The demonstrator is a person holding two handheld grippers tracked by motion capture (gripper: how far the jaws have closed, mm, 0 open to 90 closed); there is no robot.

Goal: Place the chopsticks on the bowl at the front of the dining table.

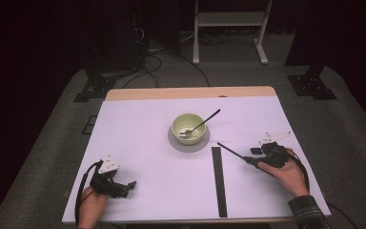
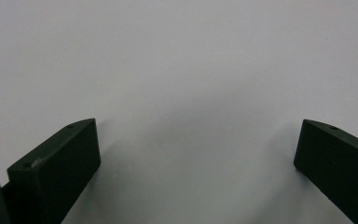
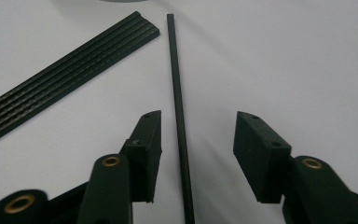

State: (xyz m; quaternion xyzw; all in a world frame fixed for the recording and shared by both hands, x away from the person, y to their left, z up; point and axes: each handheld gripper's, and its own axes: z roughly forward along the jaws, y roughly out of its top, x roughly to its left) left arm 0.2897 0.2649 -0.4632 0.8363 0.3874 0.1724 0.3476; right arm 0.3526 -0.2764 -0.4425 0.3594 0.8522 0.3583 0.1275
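My right gripper (image 3: 198, 154) sits low over the white table (image 1: 138, 143), near its right edge, with a thin black stick (image 3: 178, 102) running lengthwise between its two jaws. The jaws stand apart around the stick: the left one is just beside it, the right one has clear table showing between itself and the stick, so nothing is pinched. The stick lies flat on the table and points away from me toward the middle, its far end near a long black grooved strip (image 3: 70, 74) that lies beside it at an angle, apart from it. In the high view the stick (image 1: 231, 151) reaches out from my right gripper (image 1: 252, 158) toward the pale green bowl (image 1: 188, 125), which stands on a grey round saucer (image 1: 188, 143) at the centre of the table with a spoon (image 1: 201, 124) leaning in it. The strip (image 1: 218, 181) runs from near the saucer toward my edge of the table. My left gripper (image 2: 196, 154) rests at the near left of the table, jaws spread wide over bare white surface, holding nothing.
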